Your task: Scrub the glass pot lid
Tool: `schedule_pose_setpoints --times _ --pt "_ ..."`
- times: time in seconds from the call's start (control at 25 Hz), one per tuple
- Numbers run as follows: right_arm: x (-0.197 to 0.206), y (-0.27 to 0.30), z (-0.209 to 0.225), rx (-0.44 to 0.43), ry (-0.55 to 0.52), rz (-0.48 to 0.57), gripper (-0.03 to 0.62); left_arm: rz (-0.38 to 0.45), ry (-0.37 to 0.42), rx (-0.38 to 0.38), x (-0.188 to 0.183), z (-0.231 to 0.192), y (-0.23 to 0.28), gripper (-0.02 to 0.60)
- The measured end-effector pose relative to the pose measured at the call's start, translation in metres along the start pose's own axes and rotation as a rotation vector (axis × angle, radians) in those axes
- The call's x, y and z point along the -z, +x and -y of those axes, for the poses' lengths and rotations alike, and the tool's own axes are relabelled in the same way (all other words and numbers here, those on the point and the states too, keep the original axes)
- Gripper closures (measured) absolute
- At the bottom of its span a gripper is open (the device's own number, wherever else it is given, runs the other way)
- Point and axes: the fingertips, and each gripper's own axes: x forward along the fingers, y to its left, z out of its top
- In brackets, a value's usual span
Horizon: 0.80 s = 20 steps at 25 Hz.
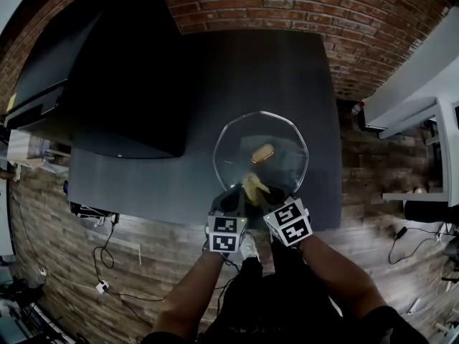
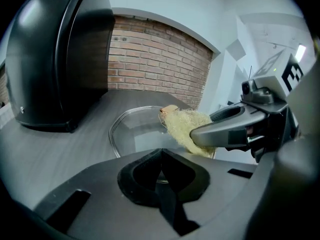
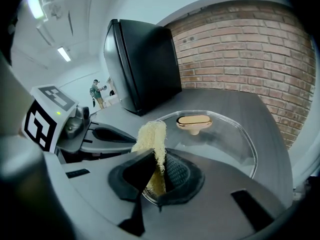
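Observation:
A clear glass pot lid (image 1: 276,138) with a gold knob (image 1: 262,153) lies flat on the dark table (image 1: 143,185). At the lid's near rim, my left gripper (image 1: 231,203) is shut with the glass edge between its jaws; the left gripper view shows it (image 2: 161,170) with the lid (image 2: 135,129) just beyond. My right gripper (image 1: 271,198) is shut on a yellow fibrous scrubber (image 1: 254,186). In the right gripper view the scrubber (image 3: 150,136) sticks up from the gripper (image 3: 157,176) over the lid's near edge (image 3: 225,139), short of the knob (image 3: 194,120).
A large black appliance (image 1: 107,70) fills the table's left half, close to the lid's left side. A brick wall (image 1: 301,6) stands behind the table. The table's front edge runs just under both grippers. Cables (image 1: 104,264) lie on the wooden floor.

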Motion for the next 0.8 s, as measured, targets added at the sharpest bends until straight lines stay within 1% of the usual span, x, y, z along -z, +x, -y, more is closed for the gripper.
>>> schedule_pose_setpoints --times 0.24,0.4,0.64,0.8 --pt "0.010 0.014 -0.004 -0.028 -0.026 -0.055 0.548 -0.045 -0.007 -0.009 0.011 -0.003 0.011 0.548" --pt "0.013 0.019 -0.003 -0.040 -0.038 -0.073 0.547 -0.035 -0.012 -0.011 0.012 -0.003 0.012 0.548" --pt "0.016 0.023 0.001 -0.043 -0.037 -0.095 0.546 -0.035 0.011 -0.029 0.013 -0.003 0.012 0.548" --pt "0.016 0.025 0.004 -0.044 -0.033 -0.105 0.546 -0.047 -0.004 -0.034 0.013 -0.004 0.013 0.548"
